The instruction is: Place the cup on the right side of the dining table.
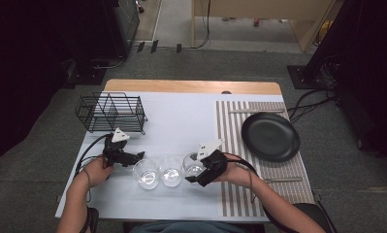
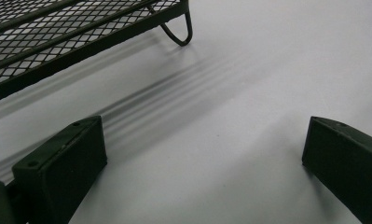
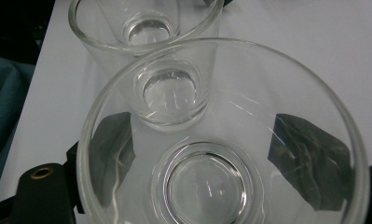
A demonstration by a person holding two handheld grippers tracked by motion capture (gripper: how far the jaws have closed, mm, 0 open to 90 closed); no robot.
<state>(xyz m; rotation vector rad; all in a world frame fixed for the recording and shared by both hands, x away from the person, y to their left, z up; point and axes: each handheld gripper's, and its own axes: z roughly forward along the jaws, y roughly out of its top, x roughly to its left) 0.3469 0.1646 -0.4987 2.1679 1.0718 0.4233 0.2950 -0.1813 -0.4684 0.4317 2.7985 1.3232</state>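
Observation:
Three clear glasses stand in a row near the table's front: left (image 1: pixel 146 173), middle (image 1: pixel 171 171), right (image 1: pixel 193 164). My right gripper (image 1: pixel 197 173) is shut on the right glass (image 3: pixel 207 182), and both jaws show through its wall, one on each side. Past it, the right gripper view shows the middle glass (image 3: pixel 169 93) and the left glass (image 3: pixel 146 23). My left gripper (image 1: pixel 137 158) sits just left of the left glass. It is open (image 2: pixel 204 158) over the bare pale mat (image 2: pixel 249 70), with nothing between its jaws.
A black wire rack (image 1: pixel 111 112) stands at the back left, its foot and mesh (image 2: pixel 58 37) just ahead of my left gripper. A black plate (image 1: pixel 270 136) lies on a striped placemat (image 1: pixel 234 194) at the right, with a pale utensil (image 1: pixel 283 179) in front of it.

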